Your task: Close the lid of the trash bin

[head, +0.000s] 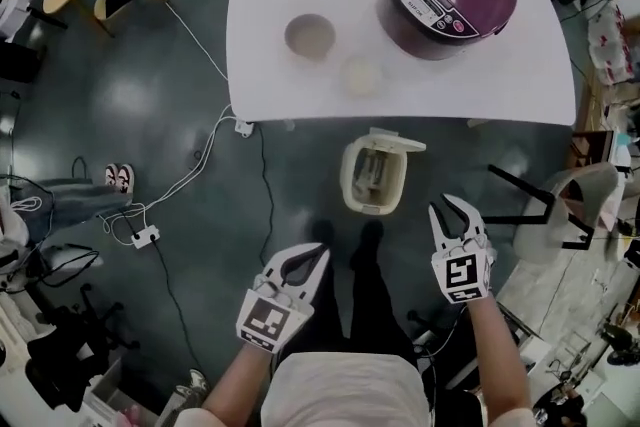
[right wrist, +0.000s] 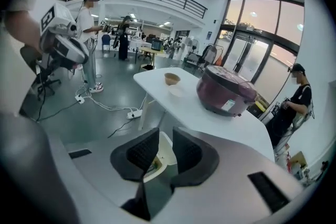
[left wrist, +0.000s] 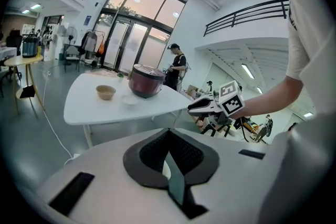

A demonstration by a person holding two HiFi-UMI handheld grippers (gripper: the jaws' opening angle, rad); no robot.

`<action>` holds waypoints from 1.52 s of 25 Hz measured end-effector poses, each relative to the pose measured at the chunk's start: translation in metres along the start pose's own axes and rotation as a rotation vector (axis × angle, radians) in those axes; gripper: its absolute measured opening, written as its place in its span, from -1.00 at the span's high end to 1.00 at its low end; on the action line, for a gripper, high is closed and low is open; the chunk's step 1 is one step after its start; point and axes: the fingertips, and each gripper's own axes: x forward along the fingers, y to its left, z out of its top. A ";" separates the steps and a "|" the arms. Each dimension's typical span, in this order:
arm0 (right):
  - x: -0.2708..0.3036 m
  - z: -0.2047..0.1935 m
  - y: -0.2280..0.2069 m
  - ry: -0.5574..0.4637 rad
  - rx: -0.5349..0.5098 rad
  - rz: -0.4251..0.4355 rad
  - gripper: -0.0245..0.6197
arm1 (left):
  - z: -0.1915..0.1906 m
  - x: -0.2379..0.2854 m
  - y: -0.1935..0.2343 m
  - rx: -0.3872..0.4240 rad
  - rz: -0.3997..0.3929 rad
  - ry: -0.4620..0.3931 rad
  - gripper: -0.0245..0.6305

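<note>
Closing is not begun: ahead of both claws the bin [head: 373, 177] gapes, lid [head: 392, 143] up, left claw [head: 320, 252] pinched empty, right claw [head: 445, 207] slightly apart.

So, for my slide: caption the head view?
Cream plastic trash bin, lid up, beside white table; shut left gripper, open right gripper nearby.

Dim head view, glare on floor [head: 130, 100]; bright, fisheye-warped gripper views, dark corners.
</note>
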 end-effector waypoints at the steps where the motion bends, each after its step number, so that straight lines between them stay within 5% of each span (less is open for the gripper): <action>1: 0.013 -0.005 -0.002 0.009 -0.024 0.011 0.62 | -0.003 0.006 0.003 -0.005 0.007 0.003 0.89; 19: 0.202 -0.124 -0.030 0.196 -0.246 0.183 0.62 | -0.055 0.093 0.040 -0.110 0.132 0.011 0.89; 38: 0.243 -0.153 -0.016 0.232 -0.346 0.269 0.60 | -0.095 0.104 0.037 -0.158 0.170 0.069 0.89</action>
